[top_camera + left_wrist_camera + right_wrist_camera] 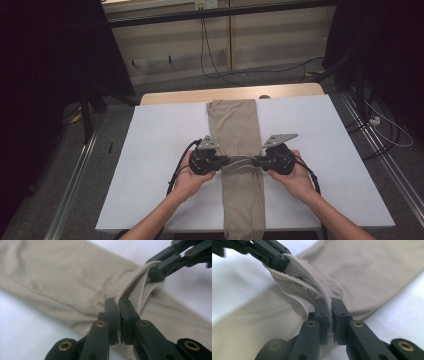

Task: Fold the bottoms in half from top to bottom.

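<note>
A long, narrow, folded beige ribbed-knit garment (235,135) lies lengthwise down the middle of a white rectangular surface (155,150), its far end near the far edge and its near end hanging over the near edge. The left gripper (226,161), black and held in the person's left hand (187,177), meets the cloth's left edge about halfway along; the right gripper (254,161), in the right hand (295,177), meets the right edge opposite. In the left gripper view the black jaws stand nearly together, pinching a raised fold of beige fabric (130,287). The right gripper view shows the same: jaws closed on bunched ribbed cloth (312,282). Between the two grippers the fabric is lifted into a taut ridge, while the rest lies flat. Grey carpeted floor (100,165) surrounds the surface.
</note>
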`<state>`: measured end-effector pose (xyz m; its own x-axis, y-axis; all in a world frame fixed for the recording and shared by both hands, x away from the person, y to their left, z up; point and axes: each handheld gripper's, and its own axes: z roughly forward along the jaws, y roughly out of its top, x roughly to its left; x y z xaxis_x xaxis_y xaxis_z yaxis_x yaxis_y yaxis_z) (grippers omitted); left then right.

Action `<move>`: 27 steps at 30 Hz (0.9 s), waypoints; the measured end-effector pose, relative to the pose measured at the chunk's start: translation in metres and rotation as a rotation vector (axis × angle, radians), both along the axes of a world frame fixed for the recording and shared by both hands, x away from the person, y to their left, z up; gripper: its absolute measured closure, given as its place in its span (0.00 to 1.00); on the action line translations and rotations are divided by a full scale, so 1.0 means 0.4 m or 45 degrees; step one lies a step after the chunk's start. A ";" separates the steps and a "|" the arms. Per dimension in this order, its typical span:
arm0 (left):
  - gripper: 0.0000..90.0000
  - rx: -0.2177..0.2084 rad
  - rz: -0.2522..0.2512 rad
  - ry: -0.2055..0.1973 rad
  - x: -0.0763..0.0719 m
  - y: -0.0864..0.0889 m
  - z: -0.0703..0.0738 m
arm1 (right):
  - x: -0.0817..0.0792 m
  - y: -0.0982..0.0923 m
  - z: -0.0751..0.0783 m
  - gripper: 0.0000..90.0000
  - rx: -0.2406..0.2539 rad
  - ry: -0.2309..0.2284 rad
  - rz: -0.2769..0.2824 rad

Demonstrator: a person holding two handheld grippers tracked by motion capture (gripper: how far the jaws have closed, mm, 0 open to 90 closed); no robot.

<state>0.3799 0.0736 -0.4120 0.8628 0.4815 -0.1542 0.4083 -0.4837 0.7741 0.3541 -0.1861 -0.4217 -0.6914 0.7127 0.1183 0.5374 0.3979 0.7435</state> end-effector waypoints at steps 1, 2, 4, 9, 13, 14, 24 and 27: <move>0.96 -0.028 -0.011 0.007 -0.018 0.006 0.010 | -0.012 -0.006 0.014 0.94 0.027 0.003 0.014; 0.96 -0.049 -0.019 0.018 -0.040 0.013 0.019 | -0.026 -0.011 0.026 0.94 0.053 0.016 0.031; 0.96 -0.062 -0.056 0.020 -0.086 0.023 0.031 | -0.063 -0.017 0.043 0.94 0.103 0.036 0.059; 0.96 -0.076 -0.142 0.061 -0.192 0.048 0.043 | -0.175 -0.018 0.053 0.94 0.146 0.092 0.142; 0.96 -0.072 -0.204 0.076 -0.263 0.064 0.057 | -0.258 -0.009 0.063 0.94 0.145 0.107 0.195; 0.96 -0.084 -0.213 0.082 -0.281 0.069 0.060 | -0.278 -0.007 0.066 0.94 0.150 0.108 0.208; 0.70 -0.072 -0.222 0.149 -0.373 0.089 0.038 | -0.401 0.012 0.057 0.75 0.103 0.106 0.293; 0.62 -0.079 -0.168 0.117 -0.320 0.100 0.037 | -0.374 0.002 0.058 0.52 0.145 0.113 0.241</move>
